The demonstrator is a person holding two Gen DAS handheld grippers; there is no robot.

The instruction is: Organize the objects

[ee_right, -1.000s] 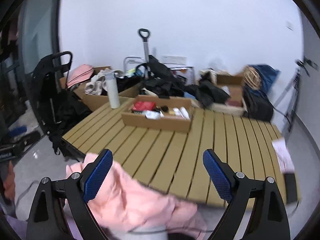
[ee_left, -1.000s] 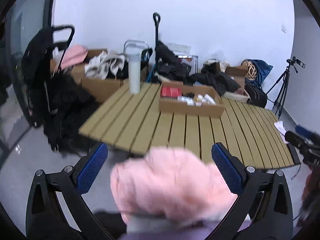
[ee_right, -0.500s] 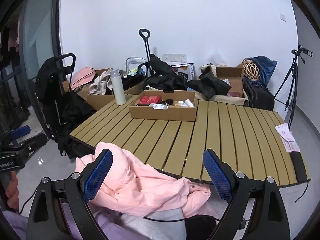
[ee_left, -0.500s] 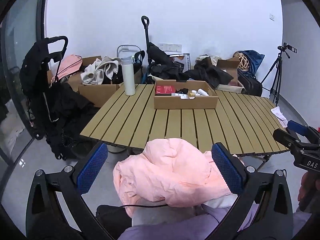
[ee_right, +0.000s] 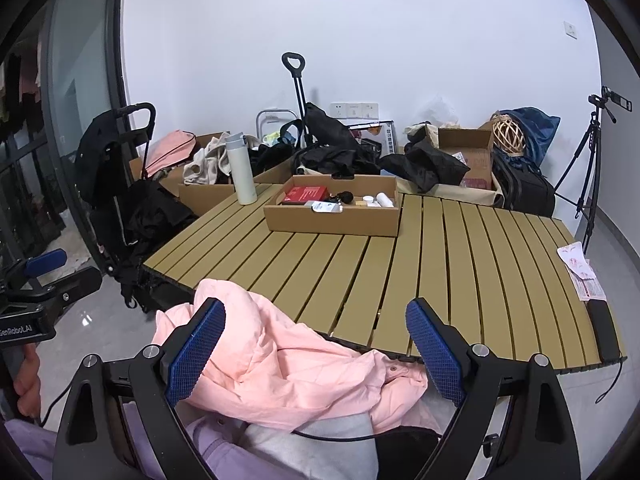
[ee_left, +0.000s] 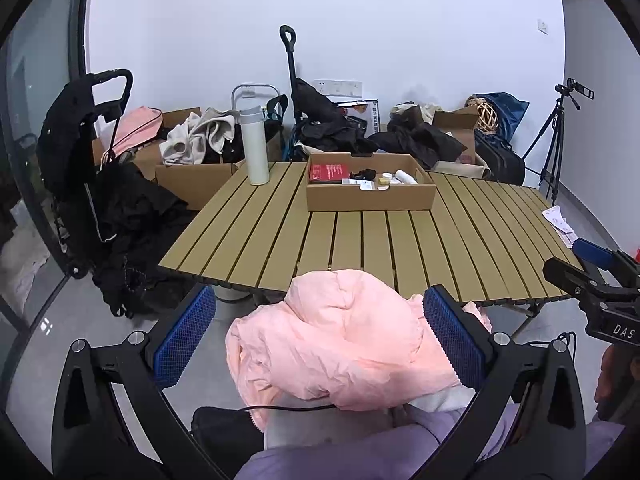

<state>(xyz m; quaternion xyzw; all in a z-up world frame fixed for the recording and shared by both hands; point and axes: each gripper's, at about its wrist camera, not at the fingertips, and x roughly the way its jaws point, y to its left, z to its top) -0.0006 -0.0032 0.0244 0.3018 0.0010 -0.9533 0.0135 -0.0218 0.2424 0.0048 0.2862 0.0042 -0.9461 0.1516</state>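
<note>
A crumpled pink jacket lies on the person's lap below the near edge of the slatted wooden table; it also shows in the right wrist view. My left gripper is open and held above the jacket. My right gripper is open above the jacket and the table edge. A shallow cardboard box holding a red book and small items sits at the table's far side, with a white flask to its left.
Cardboard boxes of clothes, a black stroller, a trolley handle and dark bags crowd the floor behind the table. A tripod stands at right. Papers and a black phone lie on the table's right edge.
Both grippers have drawn back and steadied. The pink jacket has settled onto the lap, and more of the table shows in both views.
</note>
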